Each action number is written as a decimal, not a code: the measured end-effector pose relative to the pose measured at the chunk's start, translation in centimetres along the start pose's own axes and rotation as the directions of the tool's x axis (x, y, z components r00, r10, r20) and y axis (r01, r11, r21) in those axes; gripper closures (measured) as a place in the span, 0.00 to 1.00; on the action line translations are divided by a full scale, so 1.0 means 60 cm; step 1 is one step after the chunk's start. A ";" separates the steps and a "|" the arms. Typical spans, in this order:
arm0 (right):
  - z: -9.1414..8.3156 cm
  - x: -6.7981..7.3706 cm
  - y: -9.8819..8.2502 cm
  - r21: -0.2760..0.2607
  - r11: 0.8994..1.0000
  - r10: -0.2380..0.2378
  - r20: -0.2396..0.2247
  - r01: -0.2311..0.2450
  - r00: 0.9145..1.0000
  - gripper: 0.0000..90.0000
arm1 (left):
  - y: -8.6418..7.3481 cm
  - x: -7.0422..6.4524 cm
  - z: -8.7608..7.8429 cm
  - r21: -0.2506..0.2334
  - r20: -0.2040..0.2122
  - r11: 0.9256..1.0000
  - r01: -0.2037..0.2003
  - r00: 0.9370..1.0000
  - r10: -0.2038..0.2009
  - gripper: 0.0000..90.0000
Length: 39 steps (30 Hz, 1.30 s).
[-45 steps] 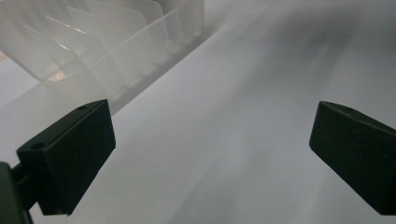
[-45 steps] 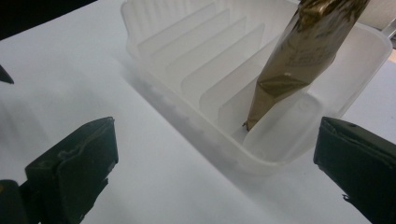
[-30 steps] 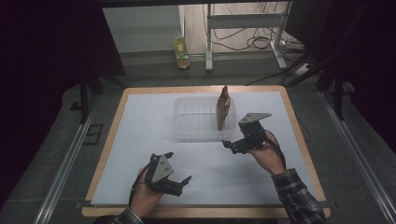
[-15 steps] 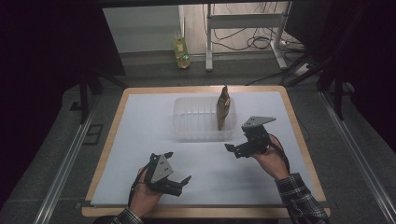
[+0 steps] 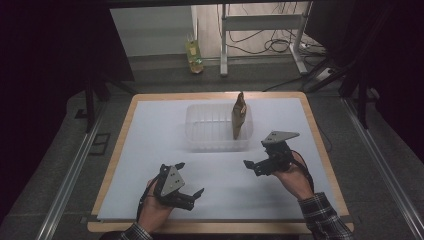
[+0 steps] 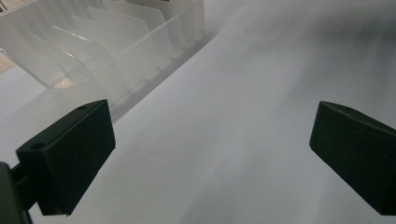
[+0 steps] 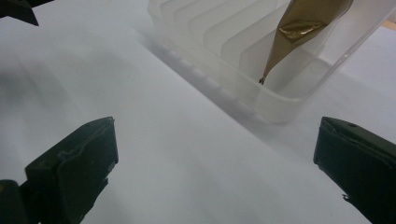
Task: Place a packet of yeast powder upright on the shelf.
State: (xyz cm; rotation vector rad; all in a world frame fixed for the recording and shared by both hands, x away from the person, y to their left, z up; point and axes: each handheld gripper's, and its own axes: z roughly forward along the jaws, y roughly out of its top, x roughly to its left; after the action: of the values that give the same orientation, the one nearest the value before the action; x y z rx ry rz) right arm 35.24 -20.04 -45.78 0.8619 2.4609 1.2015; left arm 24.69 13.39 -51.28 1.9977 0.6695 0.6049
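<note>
A clear plastic rack (image 5: 212, 131) with slotted dividers stands at the middle of the white table mat. A brown pouch (image 5: 239, 116) is upright in its right-end slot. My right gripper (image 5: 251, 168) hovers in front of the rack's right corner, open, with nothing between its jaws. My left gripper (image 5: 191, 178) is near the front edge, also open with nothing between its jaws. The right gripper view looks past the open right gripper (image 7: 215, 158) at the rack (image 7: 224, 56) and the pouch (image 7: 299, 28). The left gripper view has the open left gripper (image 6: 210, 154) and the rack's end (image 6: 116, 51).
A wooden rim (image 5: 215, 227) borders the white mat (image 5: 155, 140). Beyond the table, a yellow-green bottle (image 5: 194, 50) stands on the floor beside a metal frame (image 5: 260, 22) and cables. A tip of the left gripper's jaw (image 7: 16, 9) shows at the right gripper view's top left.
My right gripper has drawn back from the rack toward the table's front edge, still open. The left gripper has stayed in place.
</note>
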 end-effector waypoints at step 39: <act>-0.075 0.005 -0.081 -0.004 1.000 0.024 0.048 -0.024 0.999 0.00 | 0.002 0.006 -0.009 -0.006 -0.012 1.000 0.012 1.000 -0.012 0.00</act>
State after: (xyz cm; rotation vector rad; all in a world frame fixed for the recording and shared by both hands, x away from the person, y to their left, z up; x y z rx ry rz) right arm 30.94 -24.99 -46.81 0.9110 2.4167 1.1787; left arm 24.61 13.90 -50.90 1.9847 0.6858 0.6112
